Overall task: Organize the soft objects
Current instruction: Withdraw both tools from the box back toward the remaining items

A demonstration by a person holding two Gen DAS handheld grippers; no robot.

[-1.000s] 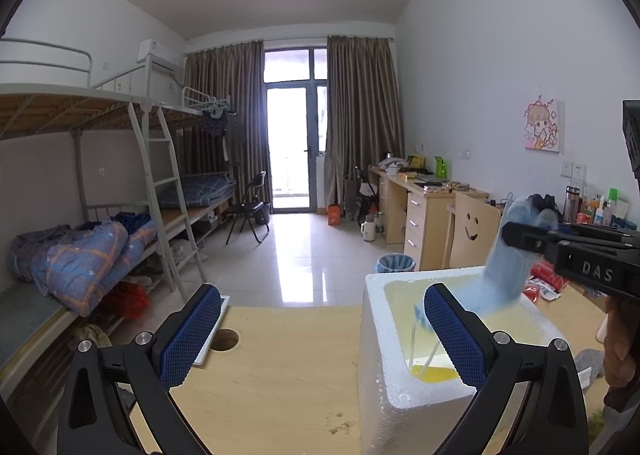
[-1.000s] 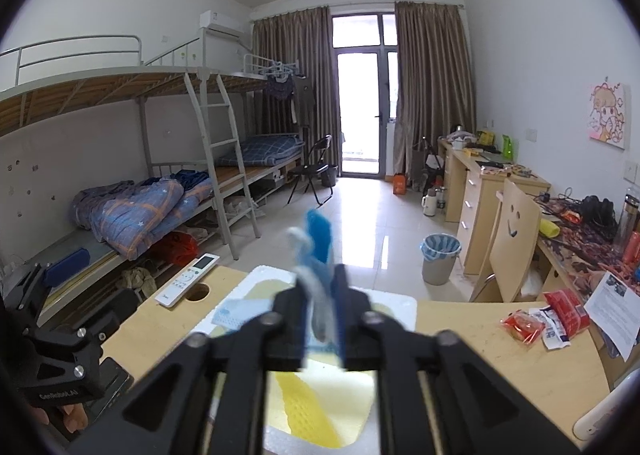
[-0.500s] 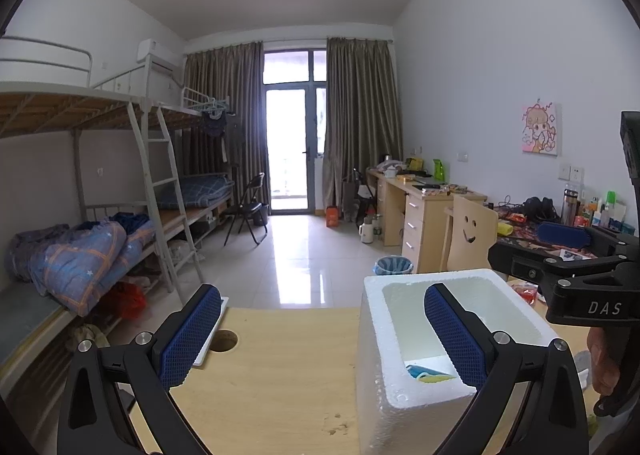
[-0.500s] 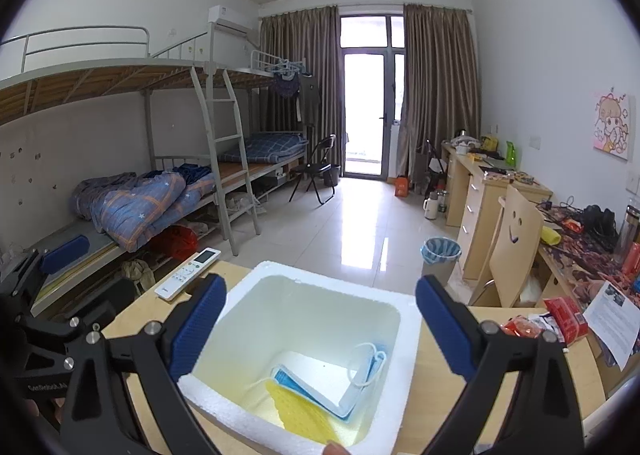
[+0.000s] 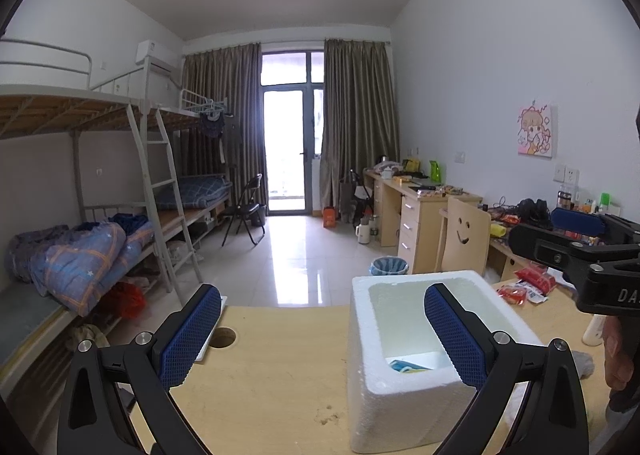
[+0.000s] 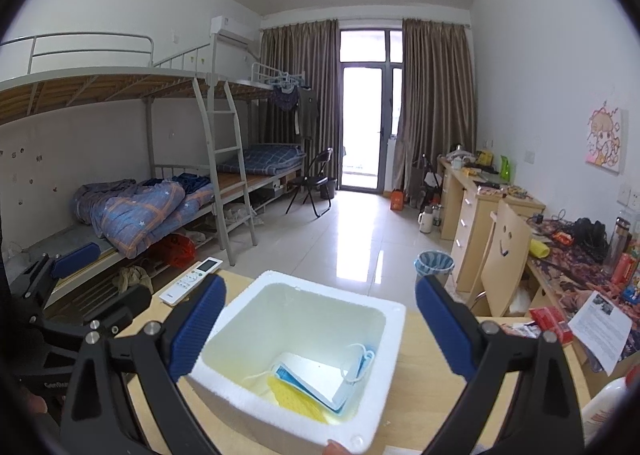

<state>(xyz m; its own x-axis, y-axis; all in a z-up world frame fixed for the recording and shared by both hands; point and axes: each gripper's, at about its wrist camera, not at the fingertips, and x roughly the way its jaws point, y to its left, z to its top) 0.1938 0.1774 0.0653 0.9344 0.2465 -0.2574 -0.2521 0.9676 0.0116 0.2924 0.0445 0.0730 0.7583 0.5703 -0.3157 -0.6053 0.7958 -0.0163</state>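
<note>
A white foam box (image 6: 372, 411) stands on the wooden table (image 5: 272, 367). Inside it lie a blue and white face mask (image 6: 316, 375) and a yellow cloth (image 6: 296, 399). My right gripper (image 6: 316, 327) is open and empty, held above the box's near side. My left gripper (image 5: 320, 331) is open and empty, to the left of the box (image 5: 396, 395), with its right finger in front of the box. A corner of the mask (image 5: 404, 365) shows inside. The right gripper also shows in the left wrist view (image 5: 576, 251).
A white remote control (image 6: 192, 281) lies at the table's far left by a round cable hole (image 5: 224, 336). Red snack packets (image 5: 528, 287) and papers (image 6: 600, 319) lie on the right. A smiley-face chair (image 6: 504, 255) and desks stand beyond.
One second ago my right gripper was shut on the blue mask over the box. It opened, the mask dropped into the box, and the gripper has drawn back slightly.
</note>
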